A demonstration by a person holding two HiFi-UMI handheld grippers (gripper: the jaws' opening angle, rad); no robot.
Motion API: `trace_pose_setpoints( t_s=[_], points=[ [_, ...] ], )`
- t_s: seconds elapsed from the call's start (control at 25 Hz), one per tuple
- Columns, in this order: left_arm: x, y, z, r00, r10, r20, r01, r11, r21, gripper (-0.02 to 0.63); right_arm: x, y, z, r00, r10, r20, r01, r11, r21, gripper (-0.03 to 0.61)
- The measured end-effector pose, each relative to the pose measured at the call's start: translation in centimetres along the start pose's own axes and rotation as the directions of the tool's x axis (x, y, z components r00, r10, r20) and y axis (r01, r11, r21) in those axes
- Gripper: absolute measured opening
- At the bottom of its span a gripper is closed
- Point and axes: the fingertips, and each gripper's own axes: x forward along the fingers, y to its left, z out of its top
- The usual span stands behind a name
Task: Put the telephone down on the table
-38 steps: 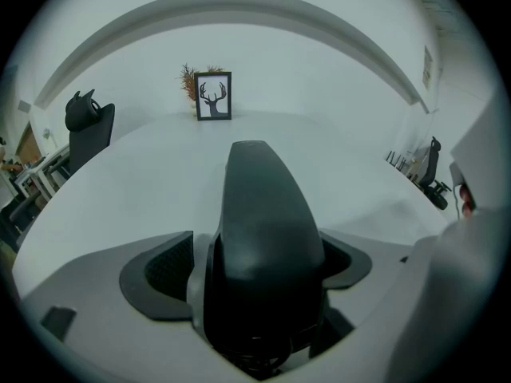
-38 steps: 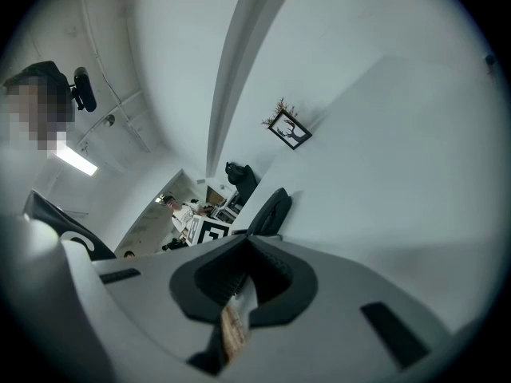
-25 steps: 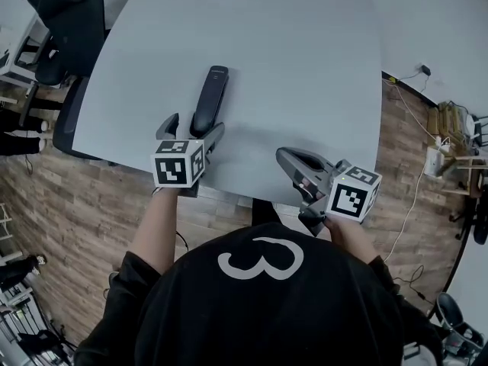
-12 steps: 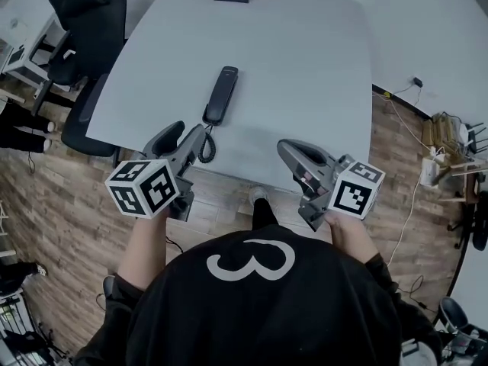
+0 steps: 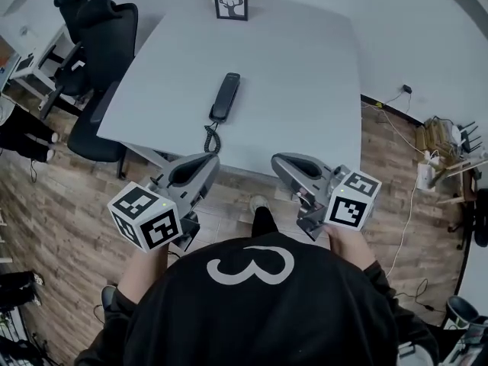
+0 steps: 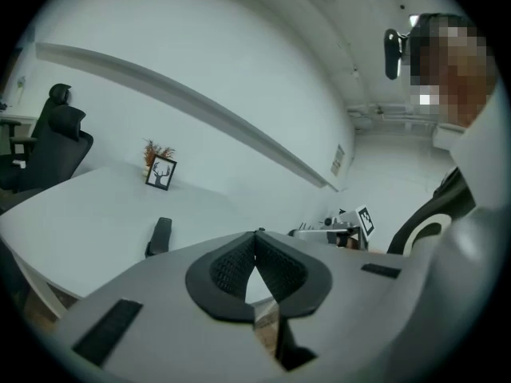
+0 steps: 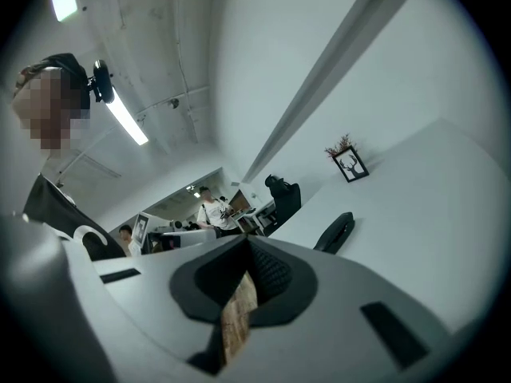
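Left gripper (image 6: 255, 247) and right gripper (image 7: 247, 254) fingers closed empty, left just now; telephone (image 5: 225, 97) cord (image 5: 210, 138) end unclear.

**Left gripper closing empty, telephone lying on the table**

The left gripper (image 6: 255, 234) is pointing across the white table (image 6: 72, 214). Its jaws have just been closing and are now meeting at the tips, gripping nothing. The telephone (image 6: 160, 236) is lying flat on the table, well apart from them. A framed deer picture (image 6: 160, 173) is standing farther back, and the right gripper (image 6: 297, 231) is showing at the right.
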Motion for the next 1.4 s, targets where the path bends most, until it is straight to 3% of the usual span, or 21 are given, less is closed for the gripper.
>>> trace_pose_setpoints(
  t_s=[0.16, 0.4, 1.08, 1.4],
  points=[
    [-0.7, -2.2, -1.9, 0.998, -0.058, -0.031, 0.058, 0.998, 0.003, 0.012, -0.5, 2.4, -1.4, 0.999, 0.014, -0.031, -0.016, 0.999, -0.045, 0.008],
    [-1.7, -3.9, -3.4, 0.995, -0.085, -0.049, 0.086, 0.996, 0.015, 0.012, -1.0, 4.9, -3.3, 0.998, 0.022, -0.052, -0.026, 0.997, -0.069, 0.008],
    [-4.0, -4.7, -4.8, 0.996, -0.063, -0.057, 0.066, 0.997, 0.048, 0.011, -0.6, 7.7, -5.4, 0.997, 0.027, -0.071, -0.033, 0.995, -0.089, 0.006],
    [-4.9, -4.2, -5.5, 0.996, -0.073, -0.046, 0.073, 0.997, -0.002, 0.011, -0.3, 7.9, -6.2, 0.996, 0.014, -0.084, -0.021, 0.996, -0.089, 0.006]
  ],
)
